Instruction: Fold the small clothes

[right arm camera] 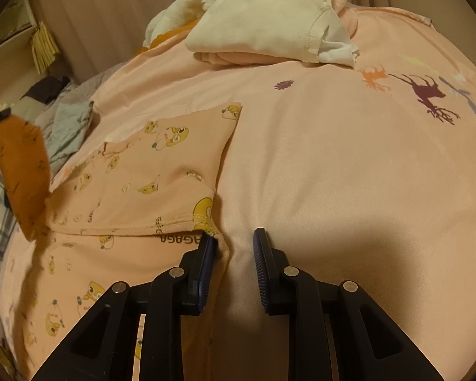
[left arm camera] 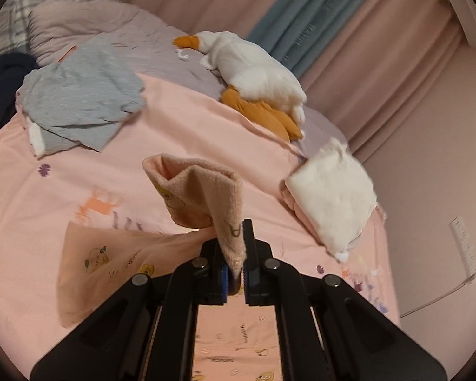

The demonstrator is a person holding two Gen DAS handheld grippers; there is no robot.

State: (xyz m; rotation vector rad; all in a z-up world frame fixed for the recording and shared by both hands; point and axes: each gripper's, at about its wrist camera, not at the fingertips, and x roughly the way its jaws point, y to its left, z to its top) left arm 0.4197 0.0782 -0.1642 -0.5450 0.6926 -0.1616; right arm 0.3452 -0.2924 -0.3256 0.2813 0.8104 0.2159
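Mid-fold, the left gripper (left arm camera: pixel 234 254) had its fingers clamped on a lifted edge of the pink printed garment (right arm camera: pixel 136 171), spread on the bed (right arm camera: pixel 333 158). The right gripper (right arm camera: pixel 233 250) stood open, empty, at the garment's three-o'clock hem. Next, probably, the raised edge needed carrying across.

The peach pyjama garment (right arm camera: pixel 136 171) carries yellow cartoon bears and dark lettering. The bedsheet (right arm camera: pixel 333 174) is pale pink, printed with orange and dark purple deer and small purple flowers. Towards its far edge, the folded garment (left arm camera: pixel 333 197) is cream-white, the plush goose (left arm camera: pixel 254 66) white with orange beak and feet, the crumpled shirt (left arm camera: pixel 79 92) grey-blue. Both grippers' pads (right arm camera: pixel 259 263) are blue.
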